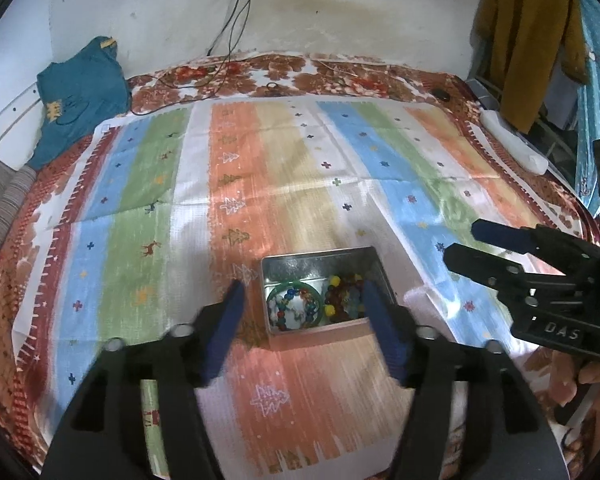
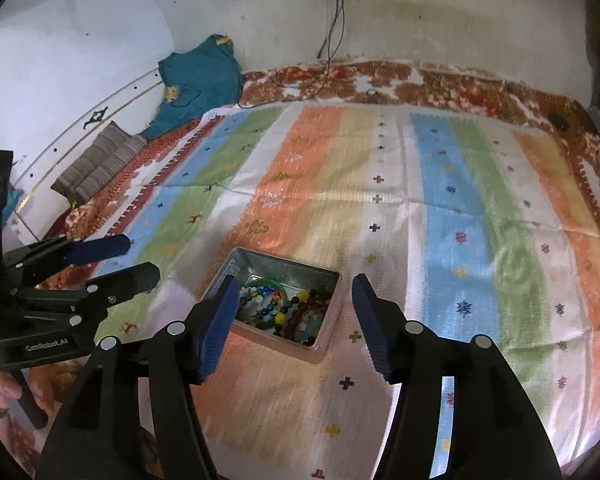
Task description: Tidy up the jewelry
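Two black grippers with blue-padded fingers fill the foreground — the left gripper (image 1: pixel 302 300) and the right gripper (image 2: pixel 294 294), each with jaws parted and nothing between them. Just beyond both sits a shallow rectangular metal tin (image 1: pixel 296 262), open, on a striped pastel cloth (image 1: pixel 160 208). Inside lie a green bangle (image 1: pixel 274 292) and tangled coloured bead strands (image 1: pixel 342 294). Risk, as I judge it: closing on the heap could snag several strands together, or nudge the light tin across the cloth.
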`<action>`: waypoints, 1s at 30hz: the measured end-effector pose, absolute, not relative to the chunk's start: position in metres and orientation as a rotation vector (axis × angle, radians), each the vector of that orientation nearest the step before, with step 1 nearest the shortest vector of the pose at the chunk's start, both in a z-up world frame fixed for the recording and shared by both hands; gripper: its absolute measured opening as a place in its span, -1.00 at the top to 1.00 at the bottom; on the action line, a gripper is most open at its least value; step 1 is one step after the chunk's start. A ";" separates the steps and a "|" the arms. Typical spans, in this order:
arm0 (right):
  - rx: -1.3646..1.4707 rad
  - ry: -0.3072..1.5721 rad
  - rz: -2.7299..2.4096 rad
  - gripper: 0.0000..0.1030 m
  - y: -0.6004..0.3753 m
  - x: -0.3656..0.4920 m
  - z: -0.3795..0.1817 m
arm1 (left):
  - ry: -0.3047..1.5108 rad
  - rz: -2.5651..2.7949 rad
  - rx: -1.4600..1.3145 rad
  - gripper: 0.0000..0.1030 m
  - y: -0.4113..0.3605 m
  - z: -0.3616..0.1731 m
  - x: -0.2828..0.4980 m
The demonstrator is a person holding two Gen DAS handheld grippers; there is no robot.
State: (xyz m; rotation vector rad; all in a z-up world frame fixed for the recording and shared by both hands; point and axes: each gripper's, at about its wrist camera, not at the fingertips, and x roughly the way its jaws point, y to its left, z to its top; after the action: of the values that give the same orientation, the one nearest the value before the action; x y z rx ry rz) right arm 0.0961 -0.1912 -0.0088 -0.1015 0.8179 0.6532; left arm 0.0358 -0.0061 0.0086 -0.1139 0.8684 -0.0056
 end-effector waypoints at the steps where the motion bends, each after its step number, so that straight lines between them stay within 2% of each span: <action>1: -0.108 0.808 0.650 -0.23 -0.193 0.093 -0.008 | 0.866 -0.010 -0.114 -0.27 -0.007 0.009 0.032; 4: -0.140 0.779 0.622 -0.31 -0.197 0.085 -0.006 | 0.857 -0.014 -0.120 -0.29 -0.007 0.010 0.025; 6: -0.147 0.768 0.613 -0.35 -0.199 0.083 -0.006 | 0.846 -0.022 -0.124 -0.44 -0.007 0.011 0.021; 10: -0.161 0.746 0.603 -0.47 -0.200 0.079 -0.005 | 0.831 -0.029 -0.129 -0.54 -0.009 0.011 0.013; 12: -0.170 0.731 0.604 -0.51 -0.201 0.075 -0.003 | 0.822 -0.028 -0.124 -0.75 -0.010 0.011 0.008; 15: -0.182 0.718 0.597 -0.59 -0.202 0.071 -0.003 | 0.782 -0.021 -0.077 -0.89 -0.015 0.013 -0.001; 24: -0.184 0.695 0.626 -0.77 -0.204 0.055 0.000 | 0.764 -0.005 -0.013 -0.89 -0.020 0.012 -0.020; 30: -0.151 0.669 0.640 -0.78 -0.211 0.041 0.004 | 0.752 -0.004 -0.025 -0.89 -0.015 0.015 -0.022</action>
State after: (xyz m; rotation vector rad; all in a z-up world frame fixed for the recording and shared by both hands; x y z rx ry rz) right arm 0.0409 -0.2113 0.0038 -0.1510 0.6685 0.6398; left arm -0.0216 -0.0155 0.0145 -0.0246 0.7516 -0.0042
